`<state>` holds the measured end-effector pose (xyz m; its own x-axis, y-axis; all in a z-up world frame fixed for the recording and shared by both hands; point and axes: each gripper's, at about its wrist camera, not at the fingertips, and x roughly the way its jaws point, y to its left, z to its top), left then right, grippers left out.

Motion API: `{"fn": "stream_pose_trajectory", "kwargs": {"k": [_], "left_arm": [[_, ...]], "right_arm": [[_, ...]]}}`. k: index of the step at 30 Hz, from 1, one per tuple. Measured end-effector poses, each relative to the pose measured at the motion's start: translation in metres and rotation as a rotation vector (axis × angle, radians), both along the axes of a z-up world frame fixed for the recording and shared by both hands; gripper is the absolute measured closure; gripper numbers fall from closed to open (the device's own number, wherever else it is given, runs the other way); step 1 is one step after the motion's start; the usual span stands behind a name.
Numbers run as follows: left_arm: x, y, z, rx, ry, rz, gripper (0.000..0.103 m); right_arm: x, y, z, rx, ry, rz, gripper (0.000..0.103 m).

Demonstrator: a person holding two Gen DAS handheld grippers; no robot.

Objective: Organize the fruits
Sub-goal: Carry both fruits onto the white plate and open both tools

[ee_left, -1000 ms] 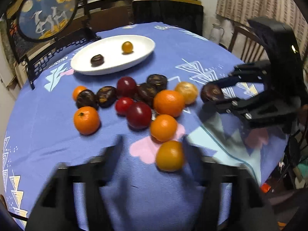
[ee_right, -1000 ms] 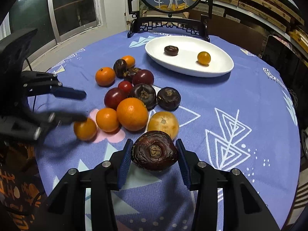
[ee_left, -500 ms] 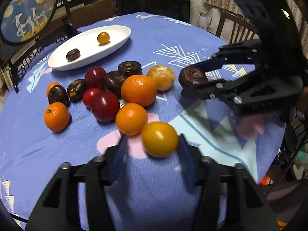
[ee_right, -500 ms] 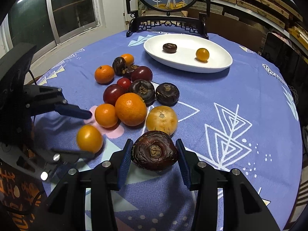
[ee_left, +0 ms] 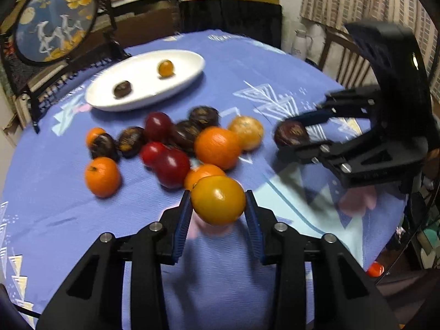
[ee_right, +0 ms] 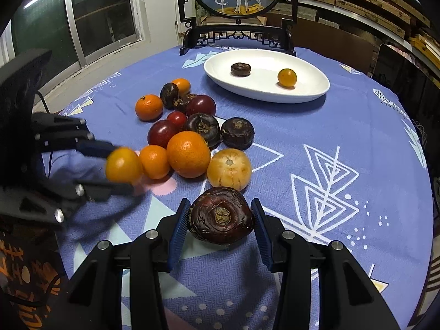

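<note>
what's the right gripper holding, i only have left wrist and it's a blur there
observer: a dark brown water chestnut, pinched between both pads of the right gripper, its stem scar facing the camera

operator: is my fruit off the pile

observer: the right wrist shows the left gripper shut on the yellow-orange fruit, right beside a small orange; touching or apart, can't tell

operator: what's behind my gripper

observer: a window

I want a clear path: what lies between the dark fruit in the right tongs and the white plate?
In the right wrist view, a pale yellow fruit lies just beyond the dark fruit; further toward the plate, only bare cloth.
</note>
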<state>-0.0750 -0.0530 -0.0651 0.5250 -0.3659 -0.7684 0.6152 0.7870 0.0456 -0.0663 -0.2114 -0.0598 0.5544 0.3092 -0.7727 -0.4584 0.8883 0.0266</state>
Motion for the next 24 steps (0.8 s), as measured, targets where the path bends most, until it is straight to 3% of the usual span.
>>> {"fn": "stream_pose_trajectory", "kwargs": {"k": [8,14,18,24], "left_arm": [[0.051,0.009,0.041,0.012,-0.097,0.116,0.066],[0.113,-0.004,0.071,0.042,-0.206,0.241,0.066],[0.159,-0.01,0.077,0.024,-0.198,0.305,0.066],[0.212,-0.016,0.06,0.047,-0.147,0.356,0.066]], "right_arm": [[0.023,0.003,0.046,0.011,-0.111,0.003,0.058],[0.07,0.004,0.09,0.049,-0.208,-0.027,0.058],[0.113,0.002,0.101,0.089,-0.216,-0.06,0.058],[0.177,0.003,0.092,0.112,-0.169,-0.104,0.058]]}}
